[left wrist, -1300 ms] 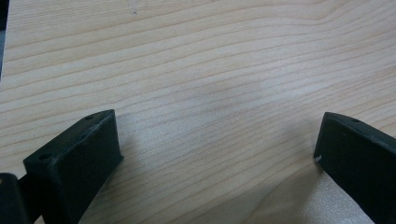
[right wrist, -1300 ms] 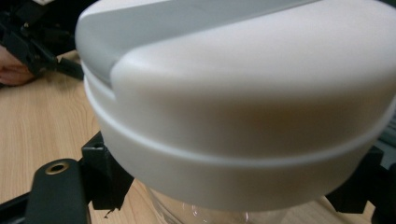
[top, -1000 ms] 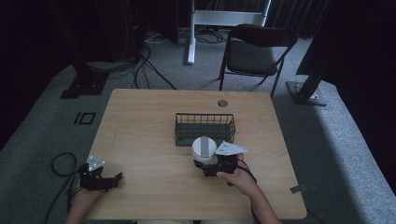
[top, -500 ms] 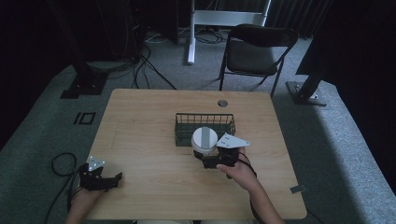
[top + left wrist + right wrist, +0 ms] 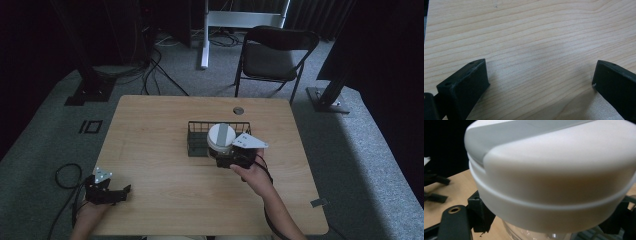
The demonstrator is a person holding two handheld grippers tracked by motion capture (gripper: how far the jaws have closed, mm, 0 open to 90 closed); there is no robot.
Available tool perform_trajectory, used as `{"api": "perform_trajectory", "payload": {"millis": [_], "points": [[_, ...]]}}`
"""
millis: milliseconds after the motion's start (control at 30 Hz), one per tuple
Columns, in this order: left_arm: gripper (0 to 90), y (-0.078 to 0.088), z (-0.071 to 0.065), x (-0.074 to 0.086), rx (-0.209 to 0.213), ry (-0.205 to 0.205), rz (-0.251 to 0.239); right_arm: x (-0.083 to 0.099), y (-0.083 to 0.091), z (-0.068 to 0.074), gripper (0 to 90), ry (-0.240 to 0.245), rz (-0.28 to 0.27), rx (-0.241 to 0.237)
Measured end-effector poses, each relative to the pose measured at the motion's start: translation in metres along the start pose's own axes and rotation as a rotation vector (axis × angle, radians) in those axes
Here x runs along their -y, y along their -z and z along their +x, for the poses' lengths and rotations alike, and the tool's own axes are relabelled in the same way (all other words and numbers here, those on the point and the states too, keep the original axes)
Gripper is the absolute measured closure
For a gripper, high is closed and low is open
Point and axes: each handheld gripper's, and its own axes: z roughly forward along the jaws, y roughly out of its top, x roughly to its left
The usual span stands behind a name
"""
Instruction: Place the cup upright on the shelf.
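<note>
A clear jar with a white lid (image 5: 220, 135) (image 5: 554, 175) sits between the jaws of my right gripper (image 5: 221, 154) (image 5: 541, 230), which is shut on it just below the lid. The jar is over the front right part of a black wire basket (image 5: 197, 131) at the table's middle; I cannot tell whether it rests inside. My left gripper (image 5: 121, 192) (image 5: 539, 75) lies low at the table's front left corner, open, with bare wood between its jaws.
The wooden table (image 5: 150, 130) has a round cable grommet (image 5: 238, 110) near its far edge. A folding chair (image 5: 272, 57) stands behind the table, and cables lie on the floor at the left (image 5: 65, 172).
My right gripper has carried the jar away from the person, from in front of the basket to over its front right part. The left gripper has stayed put.
</note>
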Motion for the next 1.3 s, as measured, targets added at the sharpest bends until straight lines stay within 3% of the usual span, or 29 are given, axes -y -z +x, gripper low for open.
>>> {"api": "perform_trajectory", "payload": {"millis": [233, 500, 767, 1000, 1300], "points": [[0.6, 0.0, 0.0, 0.0, 0.0, 0.0, 0.0, -0.012, -0.004, -0.013, 18.2, -0.031, -0.036, 0.11], [0.6, 0.0, 0.0, 0.0, 0.0, 0.0, 0.0, -0.02, -0.01, -0.025, 18.2, -0.072, -0.041, 0.237], [0.6, 0.0, 0.0, 0.0, 0.0, 0.0, 0.0, -0.025, -0.023, -0.033, 18.3, -0.098, -0.032, 0.312], [0.6, 0.0, 0.0, 0.0, 0.0, 0.0, 0.0, -0.022, -0.04, -0.034, 18.2, -0.126, 0.01, 0.38], [0.6, 0.0, 0.0, 0.0, 0.0, 0.001, 0.0, -0.018, -0.059, -0.034, 18.2, -0.165, 0.04, 0.417]]}}
